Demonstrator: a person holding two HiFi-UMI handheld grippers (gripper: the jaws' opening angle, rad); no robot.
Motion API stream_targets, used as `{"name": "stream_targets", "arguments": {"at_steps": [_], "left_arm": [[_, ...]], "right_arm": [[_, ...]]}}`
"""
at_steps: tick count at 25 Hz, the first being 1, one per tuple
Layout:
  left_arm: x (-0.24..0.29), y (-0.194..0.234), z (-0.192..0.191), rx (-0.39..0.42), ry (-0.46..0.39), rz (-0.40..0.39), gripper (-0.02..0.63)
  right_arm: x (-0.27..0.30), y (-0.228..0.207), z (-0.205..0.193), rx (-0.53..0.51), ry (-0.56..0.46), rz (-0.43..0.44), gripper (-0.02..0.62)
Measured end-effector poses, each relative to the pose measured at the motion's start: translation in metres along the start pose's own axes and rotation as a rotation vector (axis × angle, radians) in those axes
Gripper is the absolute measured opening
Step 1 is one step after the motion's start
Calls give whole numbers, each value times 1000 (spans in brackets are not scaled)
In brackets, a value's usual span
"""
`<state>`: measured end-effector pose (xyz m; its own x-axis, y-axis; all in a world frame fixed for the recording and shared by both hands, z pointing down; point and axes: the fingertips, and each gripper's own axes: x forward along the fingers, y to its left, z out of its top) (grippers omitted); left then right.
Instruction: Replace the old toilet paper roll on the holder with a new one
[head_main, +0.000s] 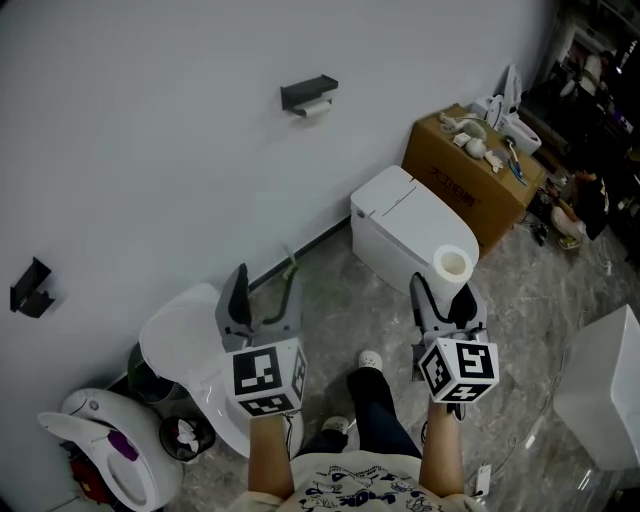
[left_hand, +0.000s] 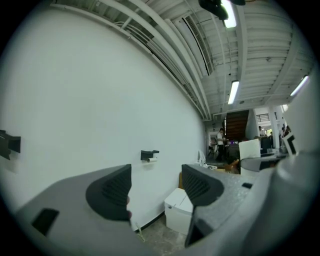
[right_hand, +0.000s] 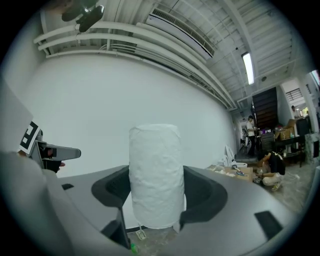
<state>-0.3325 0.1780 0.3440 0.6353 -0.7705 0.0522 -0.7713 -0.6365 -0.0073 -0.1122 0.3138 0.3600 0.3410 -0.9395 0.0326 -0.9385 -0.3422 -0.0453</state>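
High on the white wall hangs a black holder (head_main: 309, 93) (left_hand: 149, 155) with a small, nearly used-up roll (head_main: 316, 110) (left_hand: 152, 159) under it. My left gripper (head_main: 263, 292) (left_hand: 155, 187) is open with nothing between its fingers; it points level at the wall, well short of the holder. My right gripper (head_main: 447, 292) (right_hand: 156, 192) is shut on a full white toilet paper roll (head_main: 455, 267) (right_hand: 156, 175), which stands upright between the pads. In the right gripper view the left gripper (right_hand: 50, 152) shows at the left edge.
A white toilet unit (head_main: 410, 225) (left_hand: 177, 210) stands against the wall ahead, with a cardboard box (head_main: 475, 170) of odds and ends beyond it. A second black bracket (head_main: 30, 288) is on the wall at left. White appliances (head_main: 110, 450) crowd the lower left; a white cabinet (head_main: 605, 385) stands at right.
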Motion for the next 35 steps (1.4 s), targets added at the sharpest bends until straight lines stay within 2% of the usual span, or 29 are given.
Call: {"name": "stream_targets", "arguments": {"at_steps": [10,19,24,35], "left_arm": [[96,-10,7,1,-13,89,298],[201,-40,37,8,-46,167,298],[247,-49,40,25,-37,208,298],[313,-53,25,38,18,245,298]], "right_arm": [[106,-48,7,-18,-1,79,307],[213,-118,39,-46,-31,145,307],[264,-150,44,-37,-31,171,307],[333,-174,33,-29,-3,214,307]]}}
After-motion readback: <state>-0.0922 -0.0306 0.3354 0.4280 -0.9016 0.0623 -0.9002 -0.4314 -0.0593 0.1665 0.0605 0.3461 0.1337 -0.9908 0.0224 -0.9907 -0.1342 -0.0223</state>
